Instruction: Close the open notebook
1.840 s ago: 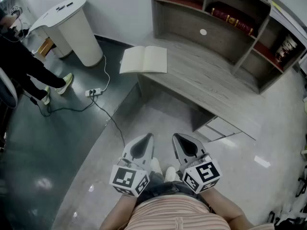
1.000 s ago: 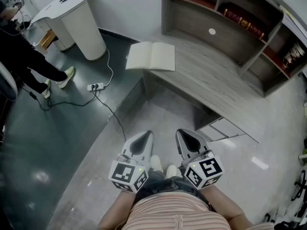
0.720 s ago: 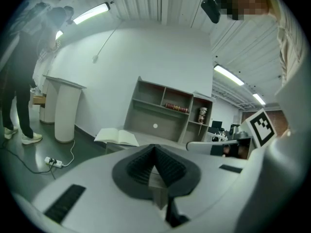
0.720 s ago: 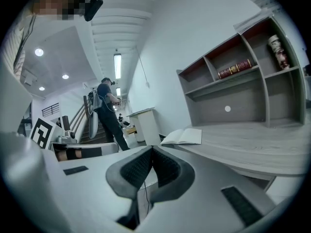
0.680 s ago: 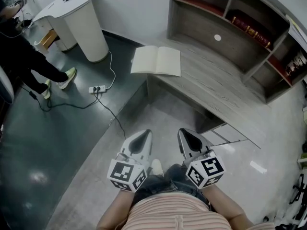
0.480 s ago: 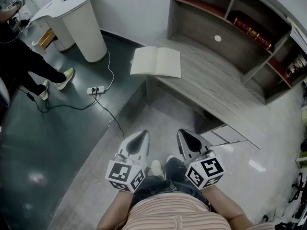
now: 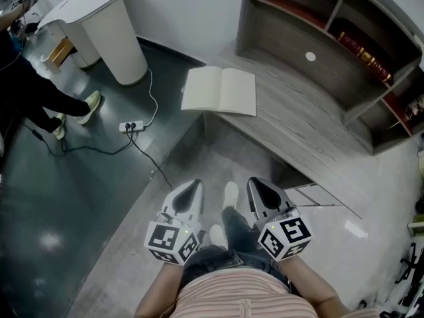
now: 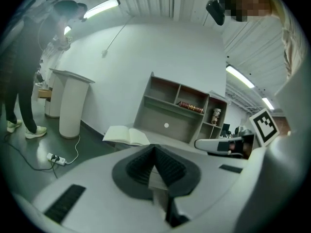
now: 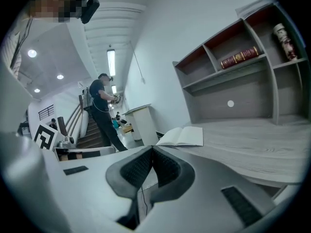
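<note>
Left claw (image 7: 192,185): jaws pressed together with nothing between them; held low before the wearer's waist, pointing ahead and slightly downward, marker cube nearest the body.
Right claw (image 7: 257,181): likewise pressed together and empty; level with the left one, parallel to it, a gap between the two.
Forearms (image 7: 311,291): bare, running from the lower frame edge to the cubes, elbows tucked by a striped shirt (image 7: 242,297).
Shoes (image 7: 230,194): pale, on the grey floor between and just beyond the claws.
Notebook (image 7: 220,91): open, pages up and blank, flat on the near-left corner of the surface (image 7: 298,121), well apart from both claws.
Shelf unit (image 7: 311,28): at the back of the surface, red-spined books (image 7: 363,50) in one bay.
Power strip (image 7: 130,126): on the dark floor, left, with a cable.
White pedestal (image 7: 106,28): beyond it.
Second person (image 7: 36,91): far left, standing
</note>
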Demonstrator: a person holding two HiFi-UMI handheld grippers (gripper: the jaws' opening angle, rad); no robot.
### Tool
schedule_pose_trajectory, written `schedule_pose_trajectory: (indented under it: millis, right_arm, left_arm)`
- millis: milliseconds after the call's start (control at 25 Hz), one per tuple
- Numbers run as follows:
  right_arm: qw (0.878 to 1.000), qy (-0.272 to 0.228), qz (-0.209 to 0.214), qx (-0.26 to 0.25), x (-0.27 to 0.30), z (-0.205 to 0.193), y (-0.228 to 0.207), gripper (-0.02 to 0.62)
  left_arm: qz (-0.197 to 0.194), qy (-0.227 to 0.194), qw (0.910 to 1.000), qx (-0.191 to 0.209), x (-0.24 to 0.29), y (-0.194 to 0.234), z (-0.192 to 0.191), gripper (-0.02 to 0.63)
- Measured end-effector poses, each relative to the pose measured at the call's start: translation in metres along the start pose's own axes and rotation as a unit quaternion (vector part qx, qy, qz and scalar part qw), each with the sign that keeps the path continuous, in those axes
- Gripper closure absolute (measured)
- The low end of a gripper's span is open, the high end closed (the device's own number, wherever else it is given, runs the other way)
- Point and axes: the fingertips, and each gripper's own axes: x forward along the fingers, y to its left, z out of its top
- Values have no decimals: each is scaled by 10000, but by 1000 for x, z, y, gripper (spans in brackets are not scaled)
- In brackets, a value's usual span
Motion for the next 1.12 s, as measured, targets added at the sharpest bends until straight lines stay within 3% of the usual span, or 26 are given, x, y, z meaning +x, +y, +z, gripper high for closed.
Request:
schedule_pose_trajectory:
  millis: [360, 800, 1120]
  right_arm:
    - [9999, 138, 54, -87, 71, 24, -48, 586]
    - [9986, 448, 191, -197, 150, 55, -109, 587]
    - [9976, 590, 161, -326, 193, 68, -139, 587]
  left_arm:
    - [166, 57, 9998, -42, 71, 41, 24, 595]
    - [659, 245, 9970, -328, 167, 97, 49, 595]
    - [764, 458, 9959, -161, 211, 123, 63, 594]
